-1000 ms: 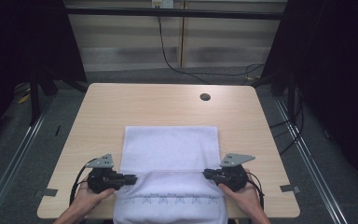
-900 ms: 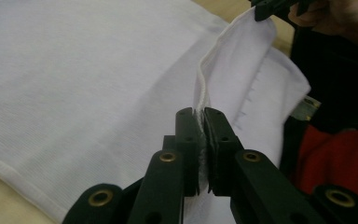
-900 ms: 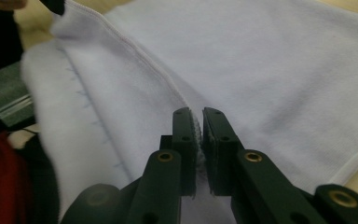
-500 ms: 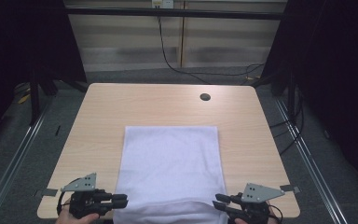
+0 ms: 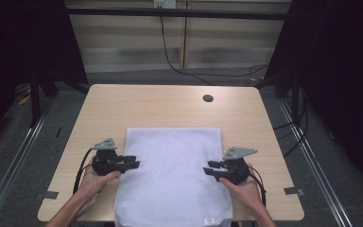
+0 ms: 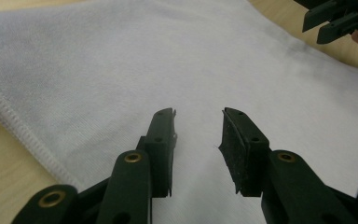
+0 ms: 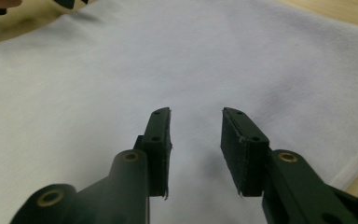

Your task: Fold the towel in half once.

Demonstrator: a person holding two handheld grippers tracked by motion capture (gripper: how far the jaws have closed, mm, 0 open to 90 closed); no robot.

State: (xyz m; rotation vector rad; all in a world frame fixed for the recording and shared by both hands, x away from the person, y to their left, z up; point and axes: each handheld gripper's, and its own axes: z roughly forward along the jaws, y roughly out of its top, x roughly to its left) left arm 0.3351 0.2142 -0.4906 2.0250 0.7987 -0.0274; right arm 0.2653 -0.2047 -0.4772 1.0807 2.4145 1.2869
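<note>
A white cloth (image 5: 172, 170) lies spread flat on the wooden table (image 5: 160, 104), its near end hanging over the front edge. My left gripper (image 5: 134, 162) hovers at the cloth's left edge, pointing right over it. My right gripper (image 5: 209, 168) is at the right edge, pointing left. Both have just been opening their jaws, and nothing is between them. In the left gripper view the open jaws (image 6: 198, 114) hang over the cloth (image 6: 121, 60) beside its stitched hem (image 6: 18, 126). The right gripper view has the open jaws (image 7: 196, 112) above plain cloth (image 7: 168, 56).
A small dark round hole (image 5: 208, 98) sits in the tabletop at the far right. A small label (image 5: 210, 221) is on the cloth's near right corner. Bare wood lies beyond the cloth and along both sides. Dark frames and cables surround the table.
A second ago both grippers held a folded-over part of the cloth; they drew it toward the near edge, laying it flat. Since then both have moved forward to the cloth's sides with jaws apart.
</note>
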